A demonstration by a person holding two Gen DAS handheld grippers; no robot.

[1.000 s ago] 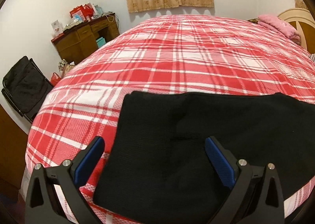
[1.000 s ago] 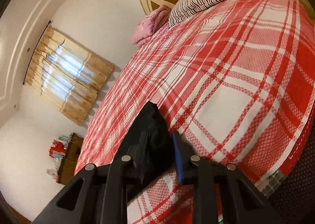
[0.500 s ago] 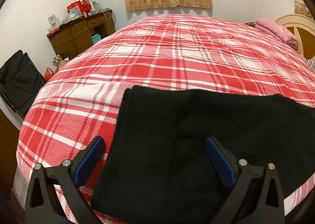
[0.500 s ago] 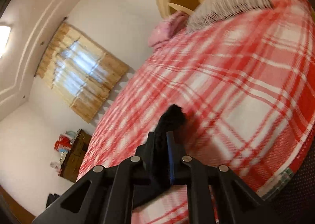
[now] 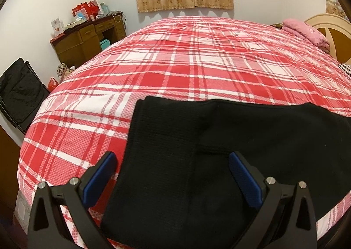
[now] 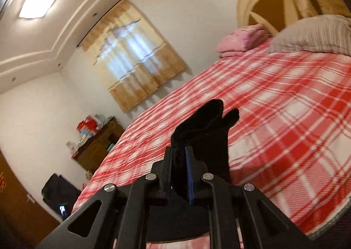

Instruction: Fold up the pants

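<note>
The black pants (image 5: 219,150) lie flat across the near edge of the bed with the red plaid cover (image 5: 197,62). My left gripper (image 5: 173,174) is open, its blue pads (image 5: 99,180) spread wide over the pants' left end, holding nothing. My right gripper (image 6: 178,161) is shut on the other end of the pants (image 6: 206,126) and holds it lifted above the bed, with the bunched cloth sticking up past the fingertips.
A wooden dresser (image 5: 87,38) with boxes stands against the far left wall. A black folding chair (image 5: 19,93) is at the left of the bed. A pink folded blanket (image 5: 305,34) and a striped pillow (image 6: 311,34) lie by the headboard (image 6: 267,8).
My right gripper closed on the pants' end and lifted it up off the bed, tilting upward. My left gripper stayed open and drifted slightly.
</note>
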